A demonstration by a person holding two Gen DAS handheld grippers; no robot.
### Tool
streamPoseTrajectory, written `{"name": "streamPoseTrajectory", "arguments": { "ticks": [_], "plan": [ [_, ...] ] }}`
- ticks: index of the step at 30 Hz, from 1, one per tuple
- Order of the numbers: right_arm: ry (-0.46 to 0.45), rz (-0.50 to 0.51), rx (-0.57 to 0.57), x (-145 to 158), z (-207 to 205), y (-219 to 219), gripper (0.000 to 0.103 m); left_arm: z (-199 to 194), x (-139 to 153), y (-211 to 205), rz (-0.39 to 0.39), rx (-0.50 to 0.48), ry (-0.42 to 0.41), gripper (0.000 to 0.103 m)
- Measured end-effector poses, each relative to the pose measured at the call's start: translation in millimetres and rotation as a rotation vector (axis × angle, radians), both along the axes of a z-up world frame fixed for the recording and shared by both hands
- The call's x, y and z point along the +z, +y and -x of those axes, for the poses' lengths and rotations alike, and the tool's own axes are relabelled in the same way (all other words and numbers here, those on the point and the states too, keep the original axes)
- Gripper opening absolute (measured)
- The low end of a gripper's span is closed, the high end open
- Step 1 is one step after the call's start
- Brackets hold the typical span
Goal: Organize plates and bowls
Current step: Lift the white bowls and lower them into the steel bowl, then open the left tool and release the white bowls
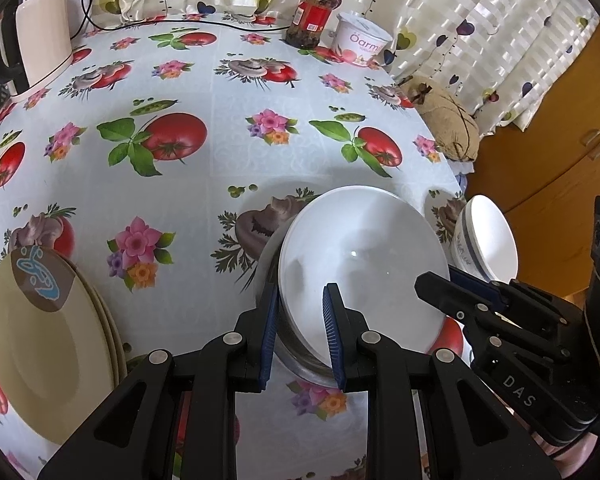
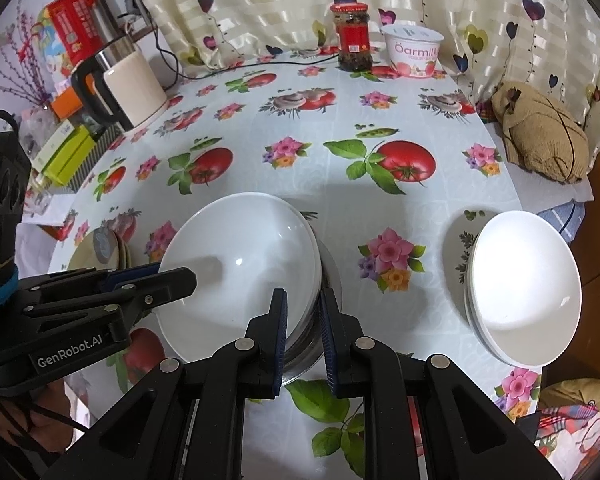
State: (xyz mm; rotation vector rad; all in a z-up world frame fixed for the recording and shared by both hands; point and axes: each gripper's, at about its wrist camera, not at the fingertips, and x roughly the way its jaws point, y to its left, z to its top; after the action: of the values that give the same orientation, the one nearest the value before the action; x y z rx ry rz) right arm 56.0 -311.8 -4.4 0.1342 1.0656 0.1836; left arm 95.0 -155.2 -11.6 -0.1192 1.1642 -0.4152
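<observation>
The left tool [image 1: 300,334] gripped the rim of a white ceramic bowl [image 1: 360,264] over the tomato-patterned oilcloth surface [image 1: 204,92], stacked beige plates [image 1: 48,340] lying left

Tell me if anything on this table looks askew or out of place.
Yes: the white bowls sit tilted on a steel bowl, held at opposite rims by both grippers. The other bowl stack and the plates look tidy.

A sauce jar [image 2: 353,37] stands beside a yogurt tub [image 2: 413,52]; kettle [image 2: 130,84] far left.
</observation>
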Motion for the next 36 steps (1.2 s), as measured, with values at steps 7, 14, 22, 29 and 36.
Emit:
{"name": "streamPoseTrajectory", "arguments": {
  "ticks": [7, 14, 22, 29, 36],
  "plan": [
    [0.005, 0.0, 0.003, -1, -1, 1, 0.018, 0, 1, 0, 0.003, -0.003, 0.0, 0.024],
    [0.015, 0.003, 0.003, -6, -3, -2, 0.019, 2, 3, -1, 0.016, -0.009, -0.008, 0.024],
    [-0.004, 0.008, -0.003, -1, -2, -4, 0.021, -1, 2, 5, 0.033, -0.002, -0.008, 0.024],
    [-0.028, 0.008, -0.006, 10, 0, -5, 0.022, 1, 8, 11, 0.035, 0.013, -0.036, 0.024],
    [-0.056, 0.011, -0.014, 21, 5, -8, 0.023, 2, 18, 14, 0.043, 0.022, -0.074, 0.024]
  ]
}}
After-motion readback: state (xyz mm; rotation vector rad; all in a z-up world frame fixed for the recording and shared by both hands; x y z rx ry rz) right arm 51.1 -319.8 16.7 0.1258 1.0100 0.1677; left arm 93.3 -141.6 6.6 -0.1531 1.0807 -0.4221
